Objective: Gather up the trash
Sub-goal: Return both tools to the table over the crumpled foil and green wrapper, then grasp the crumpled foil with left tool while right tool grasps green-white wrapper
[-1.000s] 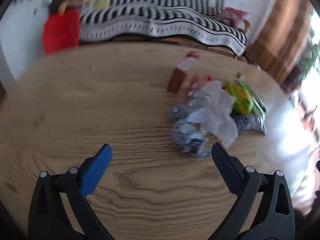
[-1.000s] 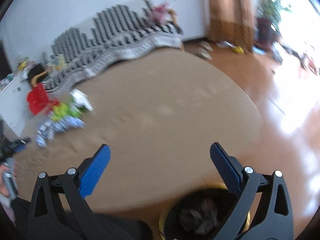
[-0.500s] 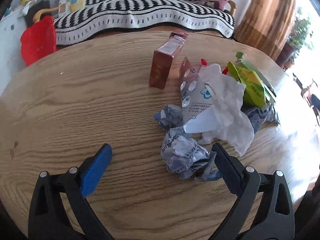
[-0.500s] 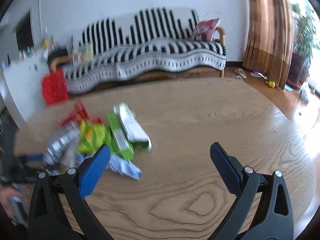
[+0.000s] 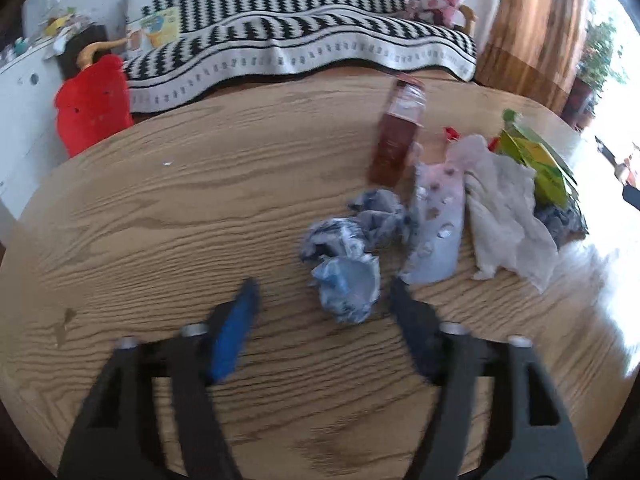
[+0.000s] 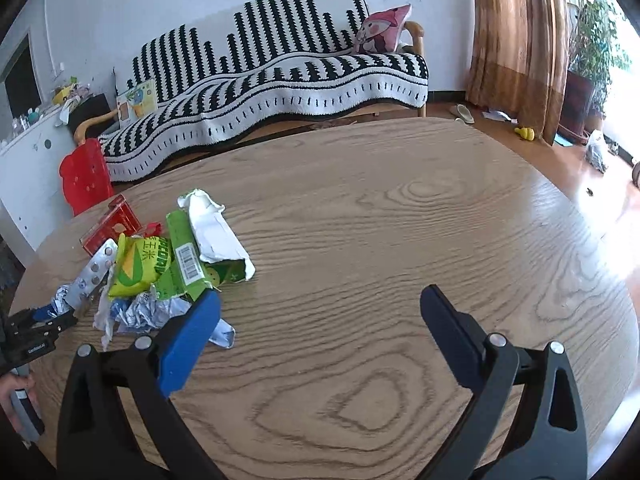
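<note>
A crumpled blue-and-white paper ball (image 5: 348, 284) lies on the wooden table (image 5: 160, 220) between the fingers of my left gripper (image 5: 323, 282). Its jaws are closing and the pads stand a little off the ball on both sides. Behind the ball are a second crumpled wad (image 5: 376, 216), a blister pack (image 5: 436, 232), a white tissue (image 5: 508, 216), a brown box (image 5: 396, 136) and a yellow-green packet (image 5: 536, 160). My right gripper (image 6: 320, 294) hangs open over bare wood, just right of the same pile, with a green carton (image 6: 188, 256) nearest it.
A sofa under a black-and-white striped throw (image 6: 280, 76) stands beyond the table. A red plastic stool (image 6: 84, 176) sits at the far left, a brown curtain (image 6: 516, 28) at the right. The table's round edge (image 6: 600, 240) drops to the floor on the right.
My left gripper came down onto the crumpled ball and its jaws narrowed around it. The right gripper swung from a dark bin by the floor to the pile on the table.
</note>
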The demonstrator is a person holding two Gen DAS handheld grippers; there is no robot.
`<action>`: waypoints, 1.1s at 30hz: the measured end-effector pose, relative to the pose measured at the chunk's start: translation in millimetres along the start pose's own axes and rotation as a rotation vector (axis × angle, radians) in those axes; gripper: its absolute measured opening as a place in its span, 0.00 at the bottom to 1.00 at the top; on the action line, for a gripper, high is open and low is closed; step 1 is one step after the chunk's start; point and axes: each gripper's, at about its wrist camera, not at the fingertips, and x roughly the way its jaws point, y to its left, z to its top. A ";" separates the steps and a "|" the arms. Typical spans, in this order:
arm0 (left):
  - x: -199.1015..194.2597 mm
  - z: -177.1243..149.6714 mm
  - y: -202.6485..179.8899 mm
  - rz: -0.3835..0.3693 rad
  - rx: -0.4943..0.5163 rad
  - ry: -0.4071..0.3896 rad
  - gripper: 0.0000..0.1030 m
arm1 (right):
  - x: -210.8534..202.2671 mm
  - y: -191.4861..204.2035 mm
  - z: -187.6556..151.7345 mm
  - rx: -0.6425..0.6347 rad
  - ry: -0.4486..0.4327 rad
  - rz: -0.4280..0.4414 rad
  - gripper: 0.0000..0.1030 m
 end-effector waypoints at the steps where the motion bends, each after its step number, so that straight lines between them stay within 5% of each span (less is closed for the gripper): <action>1: 0.8 -0.2 -2.8 -0.007 0.012 0.006 0.80 | 1.1 0.3 -0.2 -0.006 0.003 -0.005 0.94; 4: 0.0 -0.2 0.1 -0.030 -0.002 -0.003 0.79 | 1.2 1.3 -1.2 -0.003 0.003 -0.005 0.94; 10: -2.4 2.7 31.5 -0.082 -0.163 -0.043 0.53 | -1.1 6.7 2.3 -0.015 -0.034 0.005 0.94; 26: 17.2 22.5 22.5 -0.087 -0.118 -0.044 0.53 | 39.5 29.8 37.0 -0.028 -0.012 0.074 0.94; 29: 19.4 24.5 24.2 -0.078 -0.123 -0.045 0.54 | 56.7 48.6 41.9 -0.084 0.026 0.132 0.94; 33: 23.6 29.4 26.0 -0.095 -0.126 -0.047 0.54 | 76.4 70.3 48.5 -0.163 0.052 0.106 0.94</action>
